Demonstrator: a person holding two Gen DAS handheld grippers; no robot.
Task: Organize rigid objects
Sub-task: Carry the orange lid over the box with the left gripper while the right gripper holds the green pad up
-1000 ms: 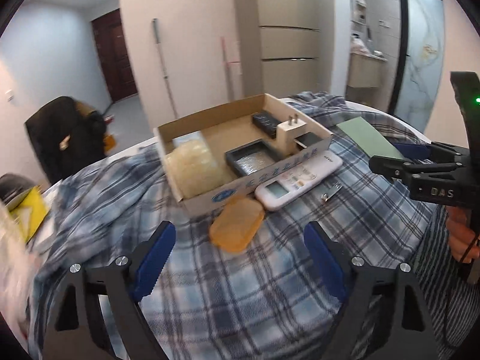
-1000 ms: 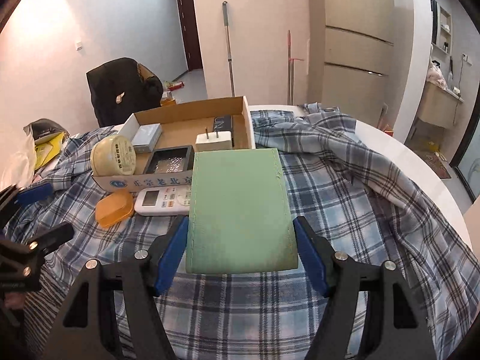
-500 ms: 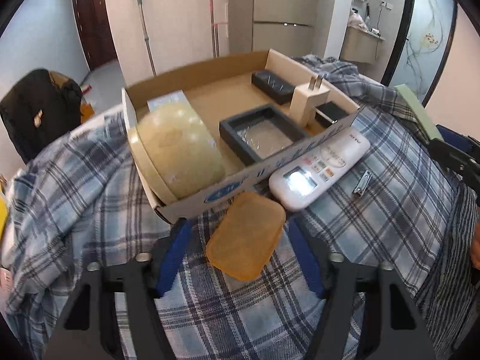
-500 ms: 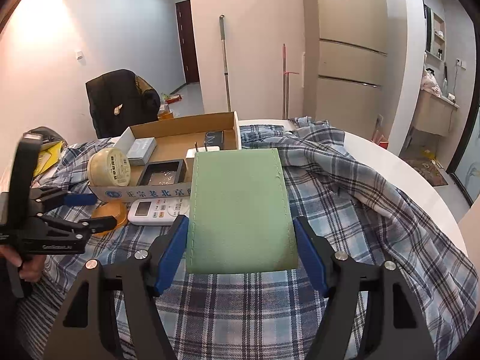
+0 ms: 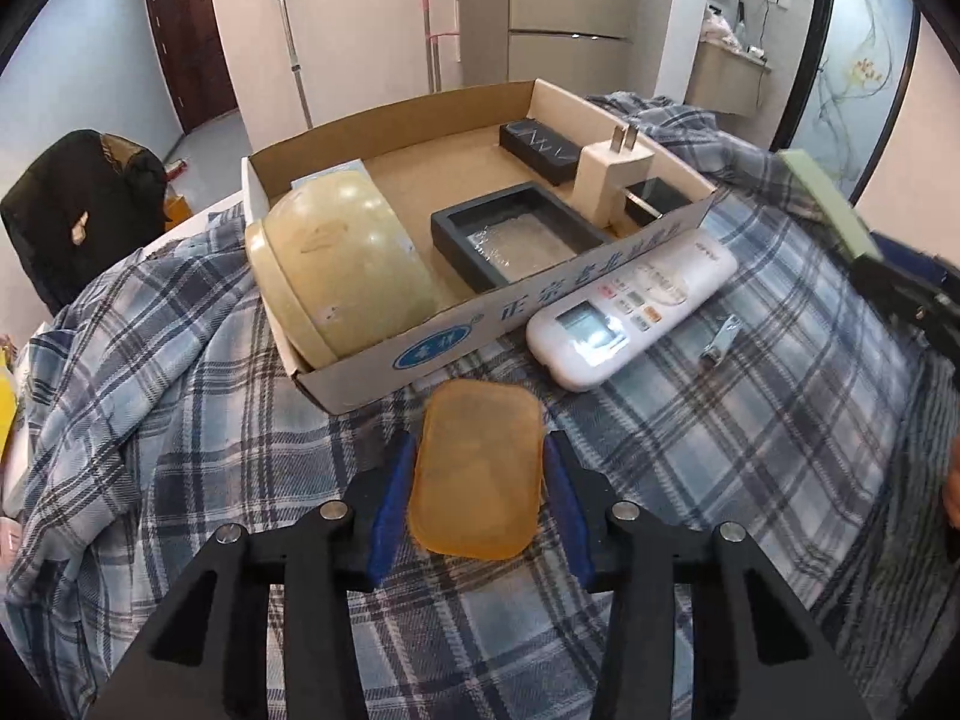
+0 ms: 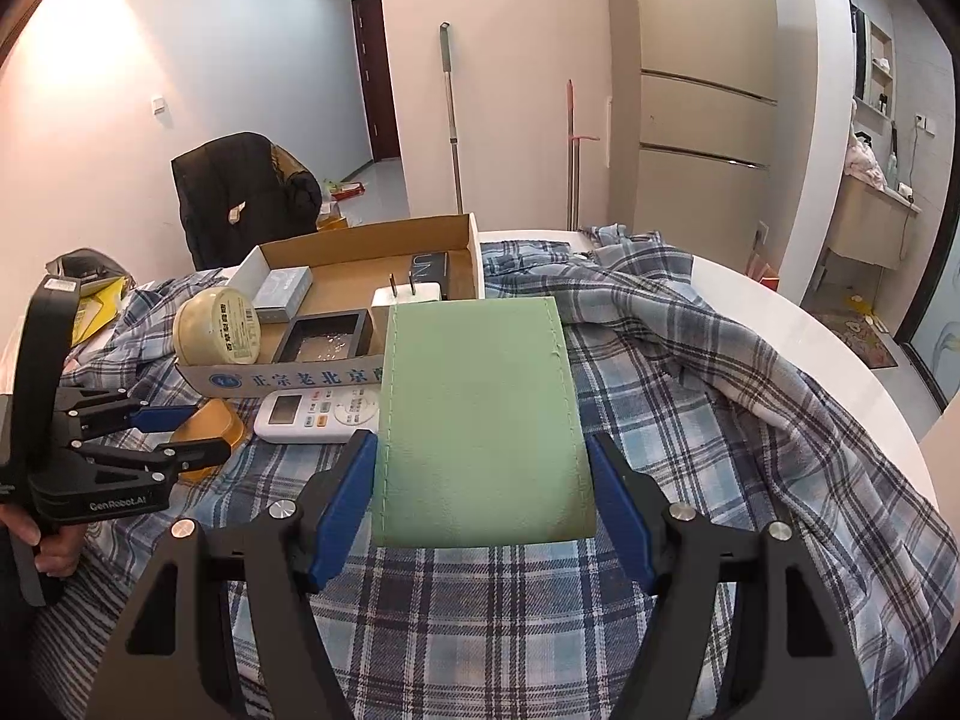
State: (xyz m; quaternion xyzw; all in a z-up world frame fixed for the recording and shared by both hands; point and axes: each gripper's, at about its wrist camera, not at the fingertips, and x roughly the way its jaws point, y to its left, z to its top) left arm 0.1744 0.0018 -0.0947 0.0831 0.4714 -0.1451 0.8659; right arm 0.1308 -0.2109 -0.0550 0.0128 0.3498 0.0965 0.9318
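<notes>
left gripper (image 5: 477, 480) clamps amber case (image 5: 474, 468) | right gripper (image 6: 483, 486) clamps green pad (image 6: 480, 420) | remote (image 5: 630, 306) against box (image 5: 540, 306)

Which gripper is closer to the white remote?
Left. The left gripper, shut on the orange case, sits just before the remote; the right gripper holds the green pad farther off.

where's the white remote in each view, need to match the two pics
Left wrist: the white remote lies right of centre on the plaid cloth, along the front wall of the cardboard box, up and right of the orange case between the left gripper fingers.
Right wrist: the remote sits left of centre, its right end hidden behind the green pad in the right gripper.
Shared landmark: the box's printed front wall.
</notes>
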